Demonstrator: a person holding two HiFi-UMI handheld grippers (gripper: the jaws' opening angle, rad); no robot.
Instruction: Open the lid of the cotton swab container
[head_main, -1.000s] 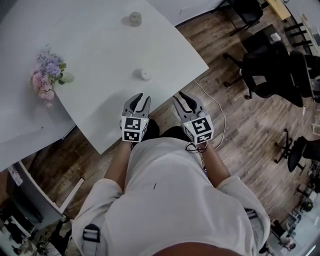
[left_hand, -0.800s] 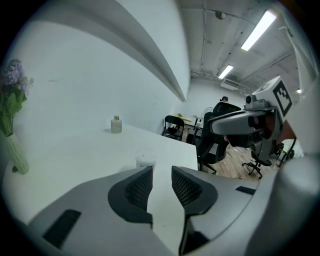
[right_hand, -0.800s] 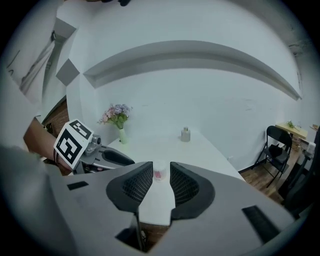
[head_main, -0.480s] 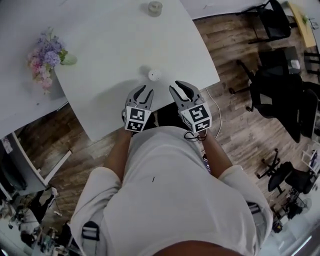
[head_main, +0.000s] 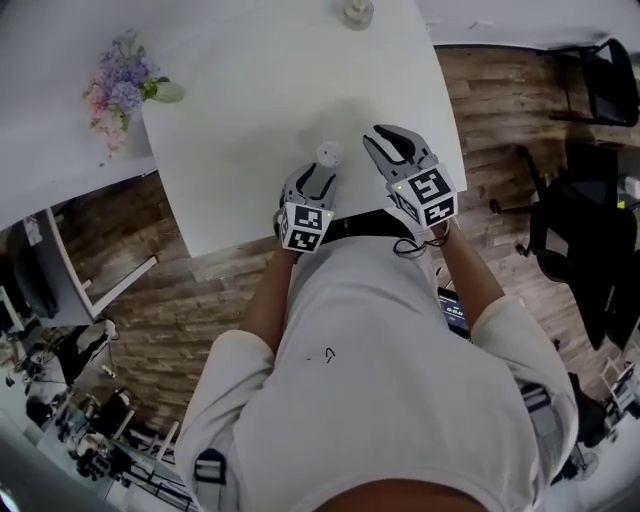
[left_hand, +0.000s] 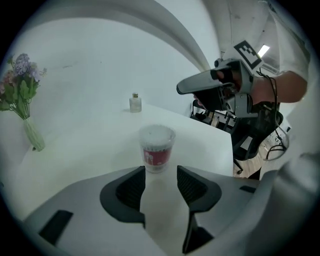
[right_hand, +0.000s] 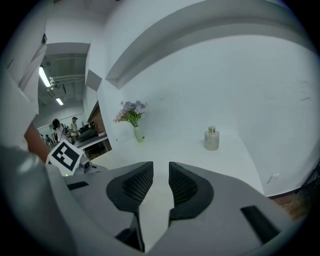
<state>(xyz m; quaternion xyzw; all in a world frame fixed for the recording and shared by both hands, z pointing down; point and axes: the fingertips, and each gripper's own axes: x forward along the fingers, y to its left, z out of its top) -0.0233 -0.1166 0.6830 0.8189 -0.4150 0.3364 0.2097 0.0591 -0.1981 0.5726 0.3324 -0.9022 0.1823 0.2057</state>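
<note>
Left gripper (left_hand: 161, 176) was opening its jaws, empty, with the cotton swab container (left_hand: 156, 148) just beyond on the table (left_hand: 90, 150). Right gripper (right_hand: 161, 172) hung right, narrowly parted, empty. A bottle (left_hand: 135, 103) stood far off.

Office: swivel chairs (head_main: 612, 78), white table (head_main: 250, 120), wood-plank floor (head_main: 130, 290).

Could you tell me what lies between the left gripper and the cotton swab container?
Only bare table, per the left gripper view; the left gripper is opening, nothing between its jaws.
</note>
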